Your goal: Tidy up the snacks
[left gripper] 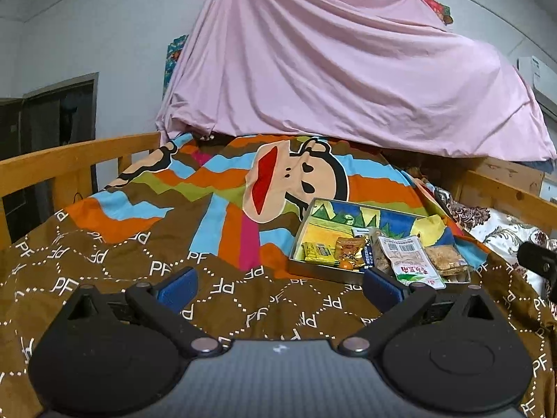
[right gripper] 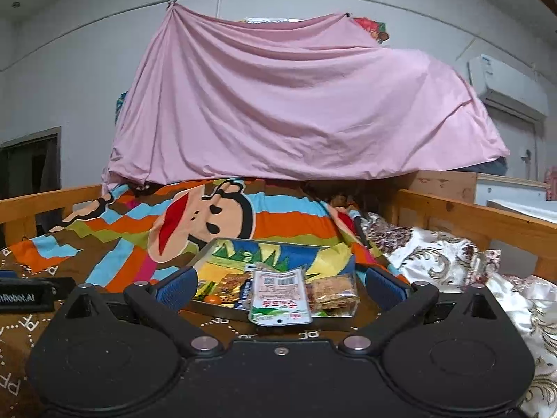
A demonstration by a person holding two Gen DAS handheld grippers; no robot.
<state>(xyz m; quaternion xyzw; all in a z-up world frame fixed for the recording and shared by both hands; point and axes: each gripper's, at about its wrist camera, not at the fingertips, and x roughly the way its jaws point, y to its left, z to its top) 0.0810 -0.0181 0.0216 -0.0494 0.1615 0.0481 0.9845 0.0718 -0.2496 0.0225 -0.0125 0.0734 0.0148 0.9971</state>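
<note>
A shallow metal tray with a colourful painted bottom lies on the quilt and holds several snack packets. A white and green packet hangs over its near rim, beside a clear pack of brown biscuits, yellow sachets and an orange packet. My left gripper is open and empty, left of and in front of the tray. My right gripper is open and empty, its fingers either side of the tray's near end, not touching.
The bed is covered by a brown monkey-print quilt. Wooden rails run along both sides. A pink sheet hangs behind. A floral blanket lies to the right.
</note>
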